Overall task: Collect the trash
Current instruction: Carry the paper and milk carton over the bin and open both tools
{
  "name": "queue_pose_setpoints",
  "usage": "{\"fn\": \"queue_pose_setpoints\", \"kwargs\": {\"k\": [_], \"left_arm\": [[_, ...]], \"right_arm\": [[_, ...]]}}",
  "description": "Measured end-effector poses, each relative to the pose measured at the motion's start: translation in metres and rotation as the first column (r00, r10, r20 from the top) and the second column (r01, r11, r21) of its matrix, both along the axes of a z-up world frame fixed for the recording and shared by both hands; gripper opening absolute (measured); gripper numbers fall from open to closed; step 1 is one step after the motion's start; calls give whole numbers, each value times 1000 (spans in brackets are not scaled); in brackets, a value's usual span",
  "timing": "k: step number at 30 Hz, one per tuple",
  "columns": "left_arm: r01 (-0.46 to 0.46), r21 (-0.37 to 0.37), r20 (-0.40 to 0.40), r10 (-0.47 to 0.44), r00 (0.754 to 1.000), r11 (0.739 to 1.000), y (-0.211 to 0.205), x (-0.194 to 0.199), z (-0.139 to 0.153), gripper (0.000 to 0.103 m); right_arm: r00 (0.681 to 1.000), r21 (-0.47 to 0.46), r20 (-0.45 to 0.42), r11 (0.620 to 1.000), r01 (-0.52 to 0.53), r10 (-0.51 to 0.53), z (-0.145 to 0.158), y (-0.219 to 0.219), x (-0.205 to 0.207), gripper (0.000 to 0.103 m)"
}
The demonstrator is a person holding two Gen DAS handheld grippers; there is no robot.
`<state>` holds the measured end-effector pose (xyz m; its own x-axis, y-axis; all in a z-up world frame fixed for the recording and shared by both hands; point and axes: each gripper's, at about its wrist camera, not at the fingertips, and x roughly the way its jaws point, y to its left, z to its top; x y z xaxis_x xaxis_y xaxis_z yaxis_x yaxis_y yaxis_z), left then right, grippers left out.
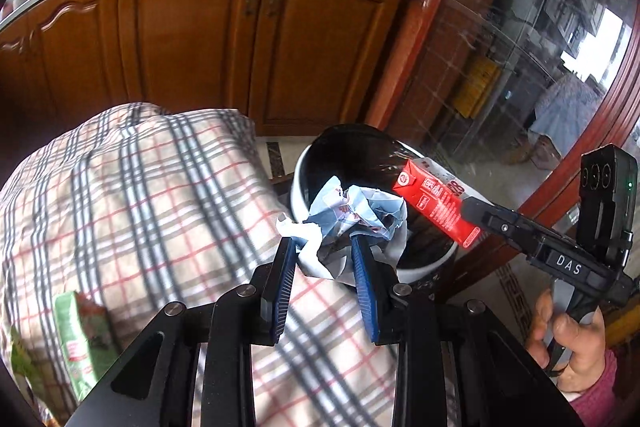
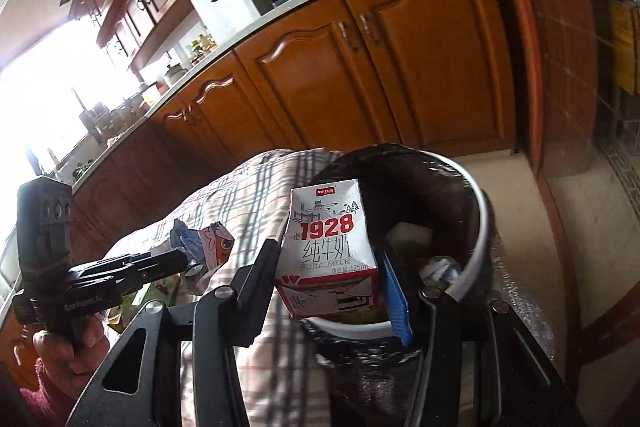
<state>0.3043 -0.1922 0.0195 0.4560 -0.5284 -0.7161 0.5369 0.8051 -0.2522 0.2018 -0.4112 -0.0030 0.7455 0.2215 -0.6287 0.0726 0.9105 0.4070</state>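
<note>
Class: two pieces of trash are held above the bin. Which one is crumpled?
The pale blue wrapper in the left tongs is crumpled; the milk carton in the right tongs keeps its boxy shape.

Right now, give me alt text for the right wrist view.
The right gripper holds a small 1928 pure milk carton over a white-rimmed trash bin lined with a black bag. At left, the left gripper holds a crumpled wrapper above a plaid tablecloth.

Both grippers point(image 1: 326, 247) point(image 2: 334, 255), jaws clamped.
</note>
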Motion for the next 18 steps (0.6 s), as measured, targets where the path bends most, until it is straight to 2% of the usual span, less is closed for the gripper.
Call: {"fn": "queue_pose_setpoints", "kwargs": {"k": [18], "left_arm": [[10, 68, -31, -8, 999, 998, -61, 27, -16, 28]], "right_arm": [[998, -23, -66, 1000, 11, -13, -10, -26, 14, 50]]}}
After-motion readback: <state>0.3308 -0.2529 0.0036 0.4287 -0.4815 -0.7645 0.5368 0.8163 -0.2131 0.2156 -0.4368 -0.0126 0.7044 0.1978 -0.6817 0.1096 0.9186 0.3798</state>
